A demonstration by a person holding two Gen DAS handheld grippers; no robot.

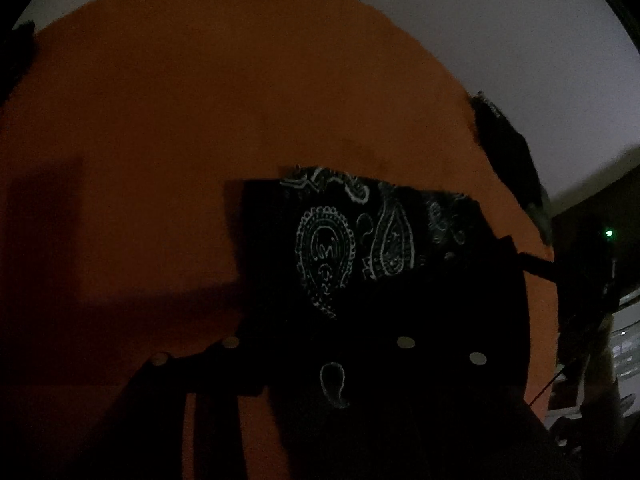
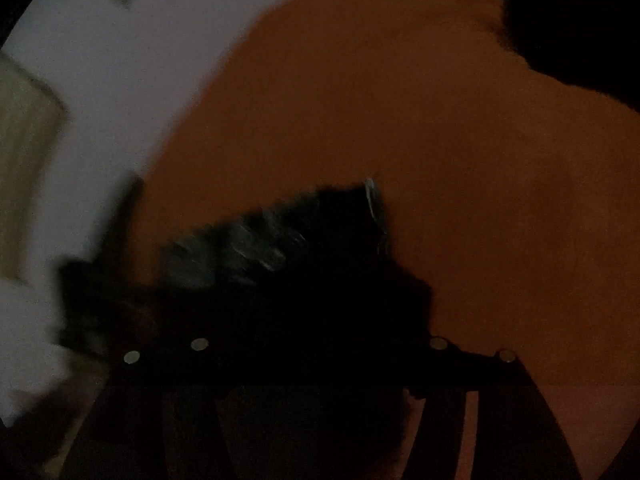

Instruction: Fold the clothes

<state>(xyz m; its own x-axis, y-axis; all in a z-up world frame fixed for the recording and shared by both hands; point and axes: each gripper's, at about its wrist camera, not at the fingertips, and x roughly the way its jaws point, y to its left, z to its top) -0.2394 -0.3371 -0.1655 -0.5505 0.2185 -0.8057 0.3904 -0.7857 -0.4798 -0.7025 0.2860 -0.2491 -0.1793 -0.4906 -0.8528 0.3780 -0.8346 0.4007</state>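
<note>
Your left gripper (image 1: 320, 364) hangs over the black paisley cloth (image 1: 360, 240), which lies on the orange sheet (image 1: 200, 120). Whether the jaws are clamped on it or apart is lost in the dark; the same goes for your right gripper (image 2: 320, 352). You look mid-fold, so next find a free edge. Only the left view shows the pattern sharply; the right view is blurred.
</note>
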